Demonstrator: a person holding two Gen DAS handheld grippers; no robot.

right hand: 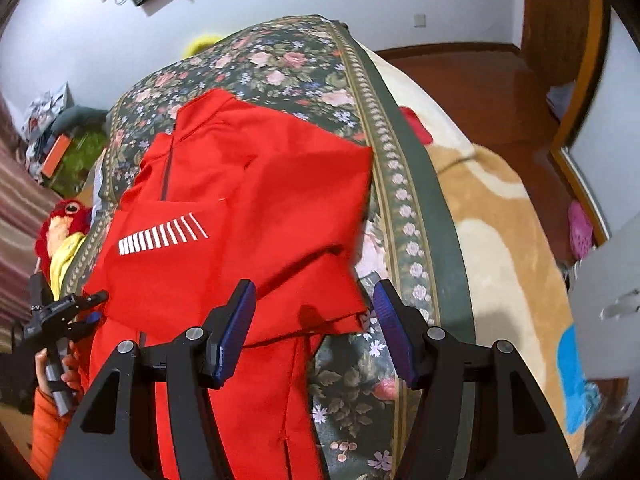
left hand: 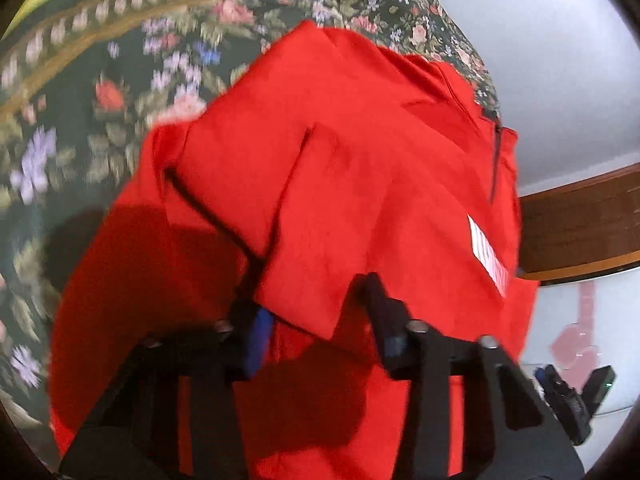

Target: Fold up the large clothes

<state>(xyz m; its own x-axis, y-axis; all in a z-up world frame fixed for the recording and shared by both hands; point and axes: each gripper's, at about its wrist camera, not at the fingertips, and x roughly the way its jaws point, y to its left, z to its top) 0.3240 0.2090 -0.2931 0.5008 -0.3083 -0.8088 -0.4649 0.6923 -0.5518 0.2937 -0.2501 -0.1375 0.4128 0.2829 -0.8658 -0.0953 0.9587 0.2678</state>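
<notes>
A large red jacket [right hand: 240, 208] with a dark zip and a white striped logo [right hand: 160, 236] lies on a dark floral bedspread [right hand: 280, 60]. One side is folded over the front. My right gripper [right hand: 314, 300] is open just above the folded flap's lower corner, with nothing between its blue pads [right hand: 236, 328]. In the left wrist view the jacket [left hand: 320, 184] fills the middle. My left gripper [left hand: 312, 300] is open, its fingers either side of a folded corner without pinching it. The left gripper also shows in the right wrist view [right hand: 86, 312], at the jacket's left edge.
A beige patterned blanket [right hand: 500, 240] lies to the right of the bedspread, with wooden floor [right hand: 480, 92] beyond. A red and yellow plush toy [right hand: 64, 232] and clutter lie at the left. The other gripper [left hand: 572, 396] shows at lower right of the left wrist view.
</notes>
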